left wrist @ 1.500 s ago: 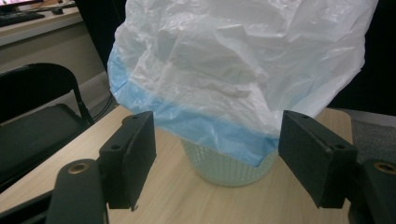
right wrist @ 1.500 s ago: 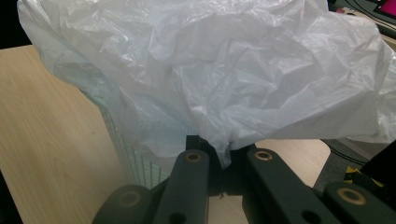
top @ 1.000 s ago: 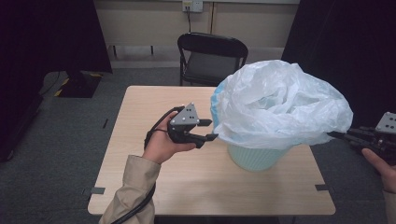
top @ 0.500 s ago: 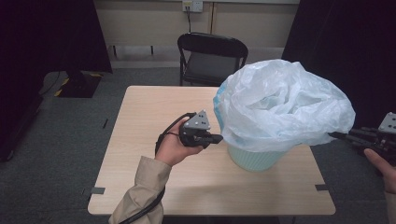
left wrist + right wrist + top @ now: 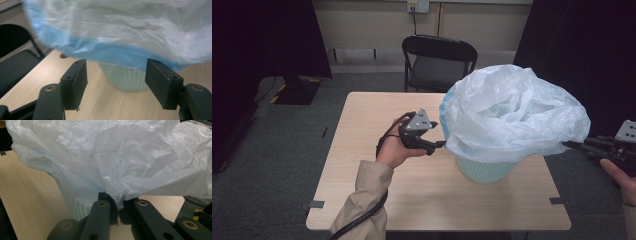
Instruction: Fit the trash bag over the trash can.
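While the table [image 5: 362,165] carries a pale mesh bin [image 5: 482,170] near its right edge, the big plastic bag [image 5: 512,115] billows over the bin's top, its hem hanging loose around the rim. Pinched shut on the bag's right edge, the right gripper [image 5: 569,145] holds its side taut. Since a second ago the left gripper [image 5: 438,145] has dropped lower beside the bag, and its jaws have just been opening, empty, under the hem, likely regripping to pull it down.
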